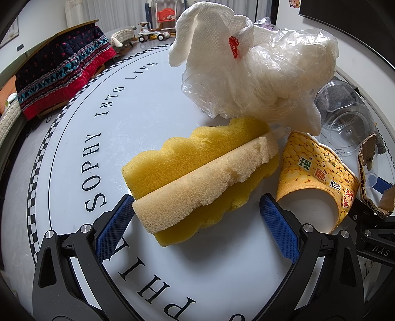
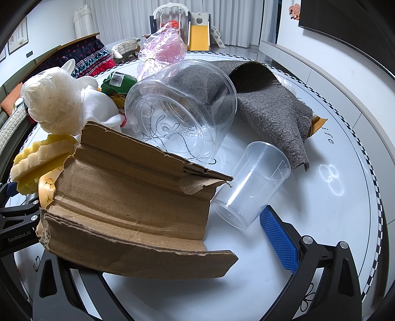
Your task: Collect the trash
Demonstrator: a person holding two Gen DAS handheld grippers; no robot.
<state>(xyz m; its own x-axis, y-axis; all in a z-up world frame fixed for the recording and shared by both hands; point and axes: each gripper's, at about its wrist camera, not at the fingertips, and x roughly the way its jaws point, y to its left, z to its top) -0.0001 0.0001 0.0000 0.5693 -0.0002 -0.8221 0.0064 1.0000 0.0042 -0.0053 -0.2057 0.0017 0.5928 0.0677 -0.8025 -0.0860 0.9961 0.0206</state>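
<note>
Surface: a round white table (image 1: 74,197) with a black-and-white checkered band near its rim and black lettering printed in a ring.
Room: behind the table, a dark quilted cover with red and teal trim (image 1: 61,71) draped over furniture, white curtains (image 2: 118,19), a children's plastic swing and yellow slide (image 2: 197,27), a ride-on toy car (image 1: 153,33).
Left gripper (image 1: 195,219): jaws wide apart, blue ribbed pads on either side of the near end of a yellow wavy-edged sponge with a pale foam strip lying on it (image 1: 197,172); the left pad touches the strip's end, the right pad stands clear.
Right gripper (image 2: 158,237): a torn piece of brown corrugated cardboard (image 2: 133,210) lies across the left finger and hides it, so whether it is gripped cannot be told; the right blue pad is bare, just beside a small clear plastic measuring cup lying on its side (image 2: 249,187).
Trash pile: crumpled clear plastic bag over white woven cloth (image 1: 259,74); yellow printed paper cup, tipped over (image 1: 318,177); large clear plastic jar on its side (image 2: 182,108); grey felt sheet (image 2: 271,103) reaching into the jar's mouth; green wrapper (image 2: 118,82); clear bag of pink rings (image 2: 163,51).
</note>
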